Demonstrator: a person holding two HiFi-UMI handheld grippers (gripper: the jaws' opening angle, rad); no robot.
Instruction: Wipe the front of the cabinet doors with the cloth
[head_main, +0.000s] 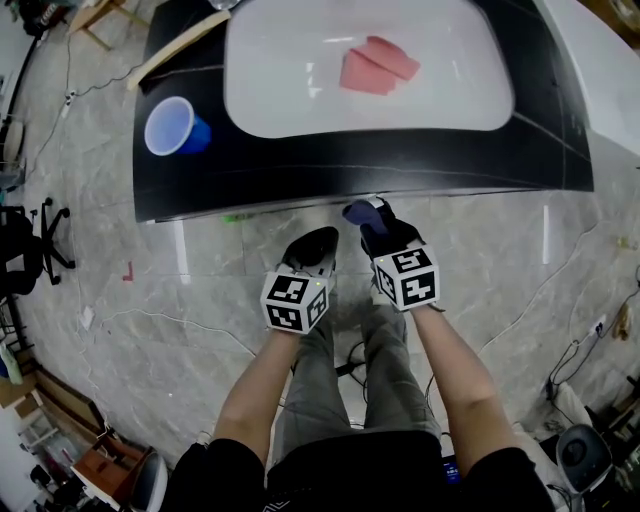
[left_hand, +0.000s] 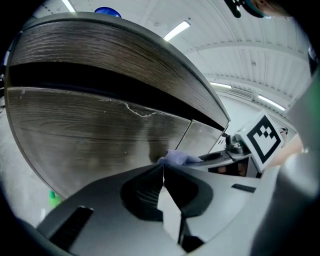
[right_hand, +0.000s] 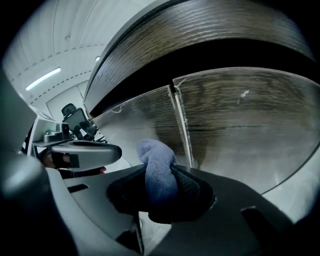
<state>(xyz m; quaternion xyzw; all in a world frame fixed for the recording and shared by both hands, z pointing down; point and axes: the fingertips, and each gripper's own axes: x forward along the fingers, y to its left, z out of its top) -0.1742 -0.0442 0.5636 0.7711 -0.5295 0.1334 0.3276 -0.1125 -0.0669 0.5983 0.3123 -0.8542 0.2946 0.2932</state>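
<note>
Right gripper (right_hand: 156, 176): jaws clenched on blue cloth (right_hand: 159, 162), wad poking past the tips. Cabinet doors (right_hand: 235, 125) straight ahead, door seam just right of cloth; contact not resolvable. Left gripper (left_hand: 163, 169): jaws pressed together, empty, further back

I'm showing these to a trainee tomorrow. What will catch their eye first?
Likely the bluish-grey terry cloth clamped in the right tongs, close to the grey wood-grain cabinet doors. Next, from the head view, the pink folded pieces in the white basin and the blue plastic cup on the black countertop.
</note>
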